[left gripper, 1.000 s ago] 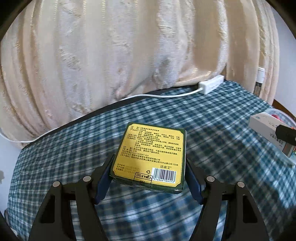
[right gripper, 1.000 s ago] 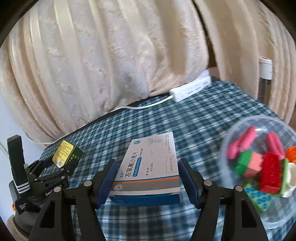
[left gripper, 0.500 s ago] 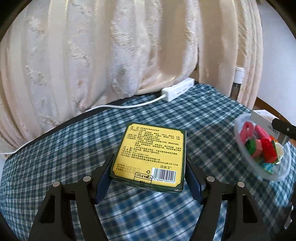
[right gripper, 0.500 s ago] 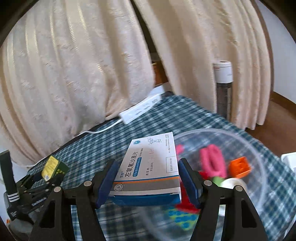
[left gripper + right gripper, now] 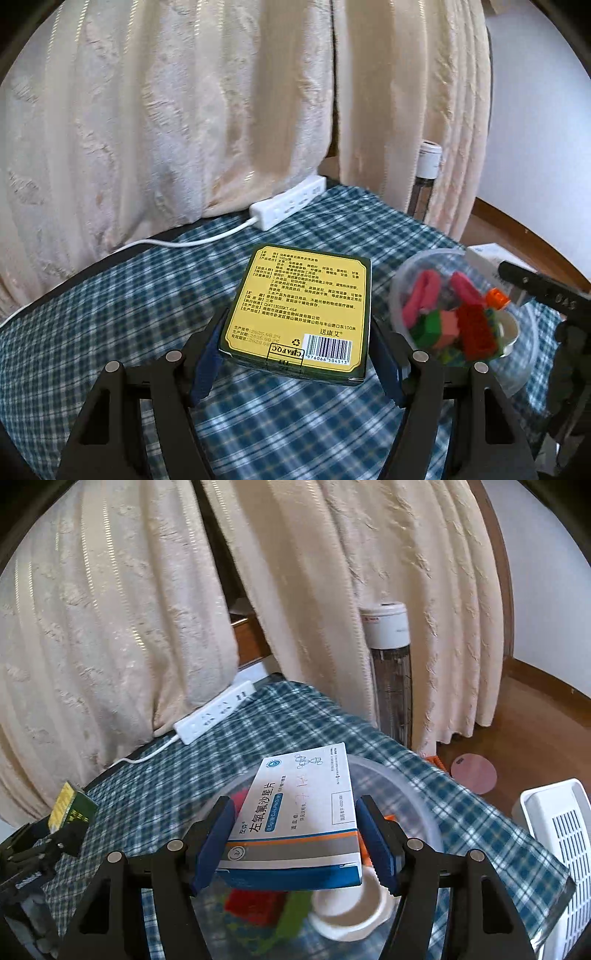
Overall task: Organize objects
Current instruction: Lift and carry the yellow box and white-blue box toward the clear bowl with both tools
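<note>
Left gripper (image 5: 297,349): both blue pads pressed on the sides of a green-and-yellow box (image 5: 301,312), held flat, printed yellow back face up, barcode end nearest the camera. The box hangs above the blue plaid tablecloth (image 5: 110,332), clear of it.

Right of the left gripper, just beside its right finger: a clear plastic bowl (image 5: 402,291) on the cloth, loaded with coloured toy bricks (image 5: 469,325), pink, green, red and orange. The right gripper's black frame shows over the bowl's far side.

Ahead of the left gripper, at the cloth's far edge: a white power strip (image 5: 288,205) with its cord trailing off to the left. Cream curtains (image 5: 184,110) hang behind it.

Right gripper (image 5: 293,840): pads clamped on the sides of a white-and-blue medicine box (image 5: 299,819), label up, tilted slightly. Directly below it sits the clear bowl, its rim curving out past the right finger. Under the box, inside the bowl: a red brick (image 5: 255,904) and a white ring-shaped piece (image 5: 351,908).

Far left of the right gripper: the left gripper with its green box edge-on. Far right, off the table: a white slotted basket (image 5: 561,842). Ahead, beyond the cloth: a tall appliance with a white cap (image 5: 388,664) against the curtains.
</note>
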`<state>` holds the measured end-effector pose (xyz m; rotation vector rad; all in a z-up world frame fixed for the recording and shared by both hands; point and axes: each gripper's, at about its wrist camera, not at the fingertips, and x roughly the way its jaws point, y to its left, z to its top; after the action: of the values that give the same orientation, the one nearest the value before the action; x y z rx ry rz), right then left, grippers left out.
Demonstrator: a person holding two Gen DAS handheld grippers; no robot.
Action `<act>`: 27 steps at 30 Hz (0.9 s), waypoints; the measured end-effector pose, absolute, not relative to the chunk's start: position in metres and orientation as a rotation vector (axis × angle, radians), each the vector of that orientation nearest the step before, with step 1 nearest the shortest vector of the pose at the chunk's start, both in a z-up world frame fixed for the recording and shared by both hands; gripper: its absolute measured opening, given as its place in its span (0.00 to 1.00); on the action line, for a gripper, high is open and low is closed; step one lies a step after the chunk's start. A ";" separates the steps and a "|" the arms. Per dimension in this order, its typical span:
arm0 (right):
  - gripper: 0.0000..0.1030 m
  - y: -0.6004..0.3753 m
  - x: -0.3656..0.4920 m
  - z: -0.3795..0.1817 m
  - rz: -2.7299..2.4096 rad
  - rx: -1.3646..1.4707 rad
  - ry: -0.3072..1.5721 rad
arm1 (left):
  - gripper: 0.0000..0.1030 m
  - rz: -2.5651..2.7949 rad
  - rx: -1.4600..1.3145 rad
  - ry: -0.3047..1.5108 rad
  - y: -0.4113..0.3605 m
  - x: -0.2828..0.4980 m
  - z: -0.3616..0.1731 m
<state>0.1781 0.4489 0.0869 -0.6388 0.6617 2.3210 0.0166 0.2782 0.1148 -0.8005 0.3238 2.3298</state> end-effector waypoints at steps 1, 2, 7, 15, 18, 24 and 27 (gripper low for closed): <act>0.69 0.453 0.179 0.085 2.321 -0.646 0.671 | 0.70 2.320 -0.801 0.323 0.282 0.017 0.115; 0.69 0.455 0.180 0.083 2.320 -0.650 0.675 | 0.70 2.310 -0.801 0.322 0.287 0.019 0.115; 0.69 0.469 0.187 0.078 2.310 -0.652 0.698 | 0.70 2.262 -0.795 0.326 0.314 0.026 0.114; 0.69 0.490 0.193 0.064 2.297 -0.688 0.765 | 0.70 2.182 -0.803 0.329 0.353 0.033 0.113; 0.69 0.494 0.193 0.058 2.299 -0.707 0.790 | 0.70 2.151 -0.817 0.326 0.366 0.033 0.111; 0.71 0.494 0.201 0.059 2.333 -0.689 0.828 | 0.70 2.086 -0.845 0.312 0.392 0.033 0.107; 0.72 0.491 0.207 0.064 2.342 -0.668 0.802 | 0.70 2.051 -0.868 0.304 0.405 0.033 0.103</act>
<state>0.2073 0.4907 0.0641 -0.6679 0.8019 2.3424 0.0329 0.4053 0.1029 -0.8681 0.3038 2.0513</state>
